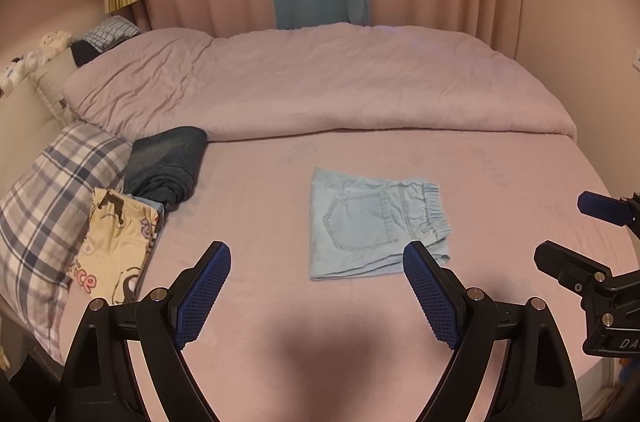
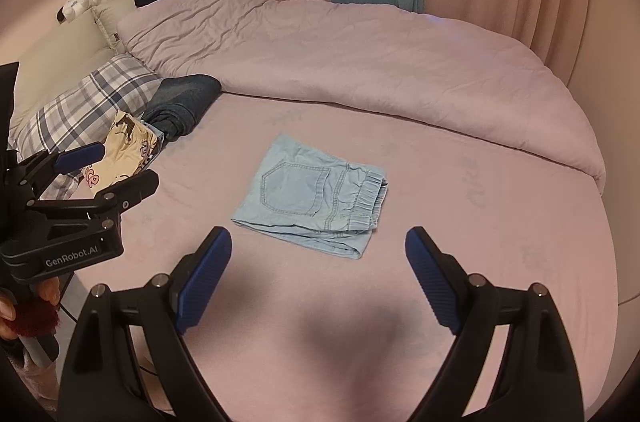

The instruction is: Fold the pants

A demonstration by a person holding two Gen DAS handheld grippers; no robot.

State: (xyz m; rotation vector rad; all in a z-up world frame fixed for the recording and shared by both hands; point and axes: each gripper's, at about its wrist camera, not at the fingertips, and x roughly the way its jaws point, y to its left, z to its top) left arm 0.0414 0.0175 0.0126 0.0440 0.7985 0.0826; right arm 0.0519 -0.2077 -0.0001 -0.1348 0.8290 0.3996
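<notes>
Light blue pants [image 1: 376,222] lie folded into a compact rectangle mid-bed on the pink bed sheet [image 1: 260,190], back pocket up, elastic waistband at the right edge, layers stacked flush, so I judge the fold done or nearly so. They sit well apart from the dark jeans [image 1: 168,166], the plaid pillow [image 1: 52,198] and the cartoon-print cloth [image 1: 116,242] at the left, likely kept clear for working room. The bunched duvet [image 1: 320,82] lies behind. My left gripper [image 1: 316,286] hovers above the sheet just short of the pants, jaws wide apart, holding nothing. My right gripper [image 2: 318,274] does likewise, jaws apart, empty, both pointing forward and slightly down at the pants, not touching.
</notes>
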